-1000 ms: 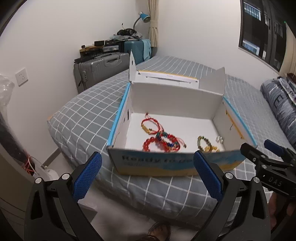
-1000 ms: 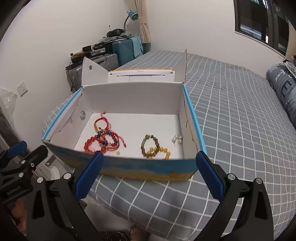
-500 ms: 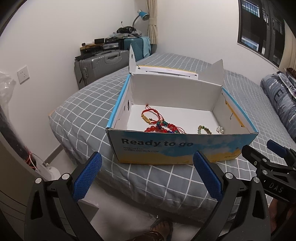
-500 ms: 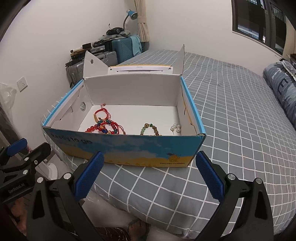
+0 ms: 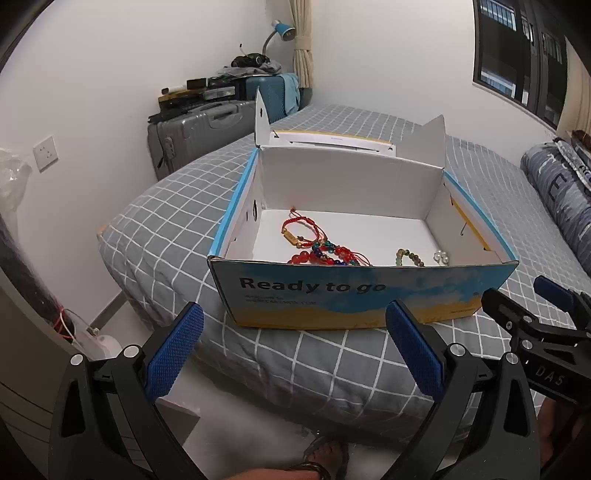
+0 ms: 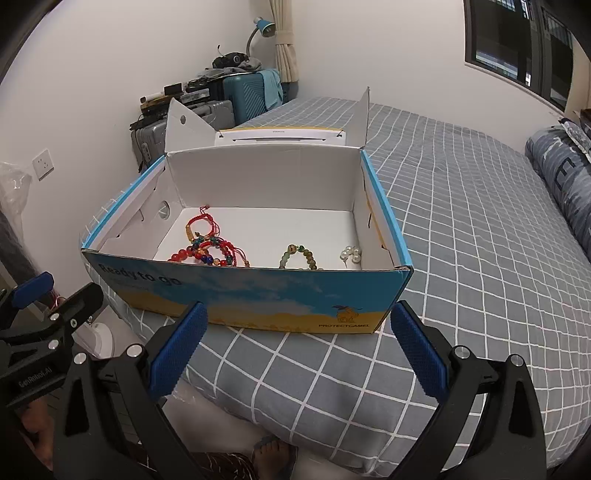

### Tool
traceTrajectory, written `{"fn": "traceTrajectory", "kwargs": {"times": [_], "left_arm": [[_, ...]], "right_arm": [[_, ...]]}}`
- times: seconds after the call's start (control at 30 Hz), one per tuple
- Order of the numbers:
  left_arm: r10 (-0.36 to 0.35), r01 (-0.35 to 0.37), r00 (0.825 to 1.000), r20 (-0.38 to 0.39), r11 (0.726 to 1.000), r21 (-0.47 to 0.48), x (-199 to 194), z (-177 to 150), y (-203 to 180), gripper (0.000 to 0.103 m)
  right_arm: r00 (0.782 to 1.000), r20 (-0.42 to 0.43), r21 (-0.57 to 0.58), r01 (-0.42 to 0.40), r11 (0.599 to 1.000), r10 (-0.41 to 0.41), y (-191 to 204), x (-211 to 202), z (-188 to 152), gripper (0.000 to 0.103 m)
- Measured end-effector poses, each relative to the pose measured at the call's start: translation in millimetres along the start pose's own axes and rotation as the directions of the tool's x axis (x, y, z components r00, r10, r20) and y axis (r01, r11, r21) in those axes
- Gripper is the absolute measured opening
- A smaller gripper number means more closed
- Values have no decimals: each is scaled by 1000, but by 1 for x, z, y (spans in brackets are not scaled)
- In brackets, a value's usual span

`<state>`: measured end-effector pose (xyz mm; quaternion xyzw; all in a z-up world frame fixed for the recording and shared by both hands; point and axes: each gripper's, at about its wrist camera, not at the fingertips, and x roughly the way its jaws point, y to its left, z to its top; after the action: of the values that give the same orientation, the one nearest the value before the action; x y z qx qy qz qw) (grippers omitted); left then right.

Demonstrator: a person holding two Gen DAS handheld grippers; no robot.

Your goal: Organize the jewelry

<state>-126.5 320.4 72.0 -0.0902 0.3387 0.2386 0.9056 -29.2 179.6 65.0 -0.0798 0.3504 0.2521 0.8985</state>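
An open cardboard box (image 5: 332, 291) (image 6: 258, 299) with a blue and yellow front sits on the bed's near corner. Inside lie red string and bead bracelets (image 5: 321, 247) (image 6: 207, 243), a green bead bracelet (image 5: 408, 257) (image 6: 299, 256) and pearl earrings (image 5: 441, 256) (image 6: 351, 253). My left gripper (image 5: 293, 343) is open, held back in front of the box, nothing between its blue pads. My right gripper (image 6: 295, 339) is likewise open and empty before the box's front wall. Each gripper shows at the edge of the other's view.
The grey checked bed (image 6: 480, 229) stretches right toward a rolled duvet (image 5: 561, 206). Suitcases (image 5: 199, 136) stacked with clutter stand against the far wall by a blue lamp (image 5: 282, 31). A sandalled foot (image 6: 273, 454) is on the floor below the bed edge.
Both grippers have pulled back and lowered from above the box, so its front wall now hides part of the jewelry. Jaws stay open.
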Motion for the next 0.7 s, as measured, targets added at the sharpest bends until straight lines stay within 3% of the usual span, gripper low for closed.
{"fn": "traceTrajectory", "kwargs": {"times": [0.2, 0.7], "left_arm": [[-38, 38, 999, -8, 999, -2, 2, -1, -2, 97], [-11, 10, 1000, 5, 1000, 18, 1, -1, -8, 97]], "right_arm": [[1000, -5, 2, 0, 1000, 0, 0, 2, 0, 95], [1000, -6, 5, 1, 1000, -1, -2, 3, -1, 95]]}}
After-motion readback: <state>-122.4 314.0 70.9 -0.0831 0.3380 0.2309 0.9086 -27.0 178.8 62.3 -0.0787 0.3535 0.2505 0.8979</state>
